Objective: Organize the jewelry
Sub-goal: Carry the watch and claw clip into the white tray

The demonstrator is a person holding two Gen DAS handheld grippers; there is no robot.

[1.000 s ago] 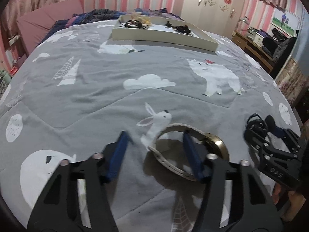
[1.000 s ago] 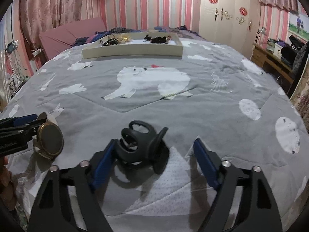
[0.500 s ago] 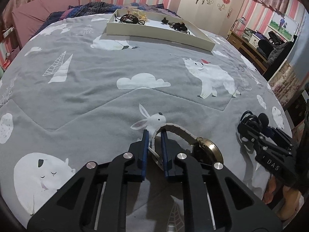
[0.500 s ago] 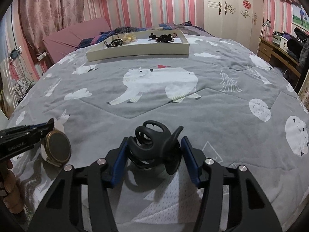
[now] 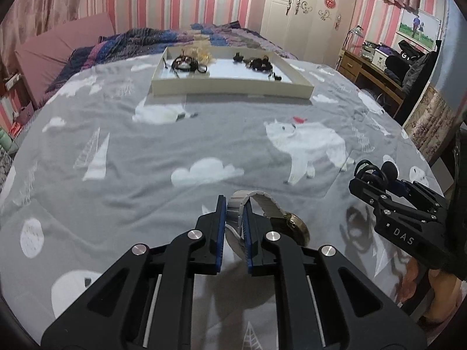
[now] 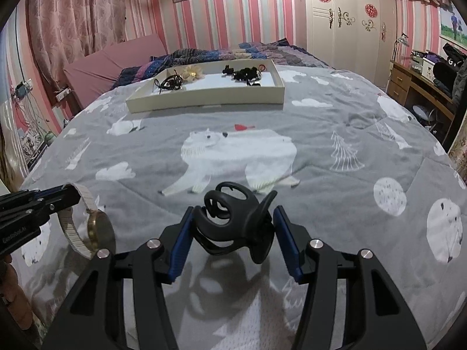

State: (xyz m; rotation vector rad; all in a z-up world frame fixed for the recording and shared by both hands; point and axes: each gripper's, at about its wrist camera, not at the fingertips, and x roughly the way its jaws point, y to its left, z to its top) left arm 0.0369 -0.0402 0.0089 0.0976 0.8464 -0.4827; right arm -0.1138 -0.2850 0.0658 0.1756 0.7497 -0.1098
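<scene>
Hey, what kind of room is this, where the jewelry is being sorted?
Most likely a bedroom: the work happens on a bed with a grey animal-print quilt, a white wardrobe stands against the striped wall, and a cluttered desk sits beside it.

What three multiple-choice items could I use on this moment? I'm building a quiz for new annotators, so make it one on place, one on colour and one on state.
1. Where does the tray stand?
A. On the far part of the bed, before the pillows
B. On the desk
C. Beside the grippers

2. What colour is the hair claw?
A. Gold
B. Black
C. White

3. What does the left gripper hold?
A. Nothing, fingers wide apart
B. The hair claw
C. The watch, by its strap

Answers:
1. A: both views show the tray far up the grey blanket, near the dark bedding.
2. B: the claw between the right gripper fingers is black all over.
3. C: the blue fingers pinch the pale strap, with the gold-rimmed case hanging at the side.
</scene>
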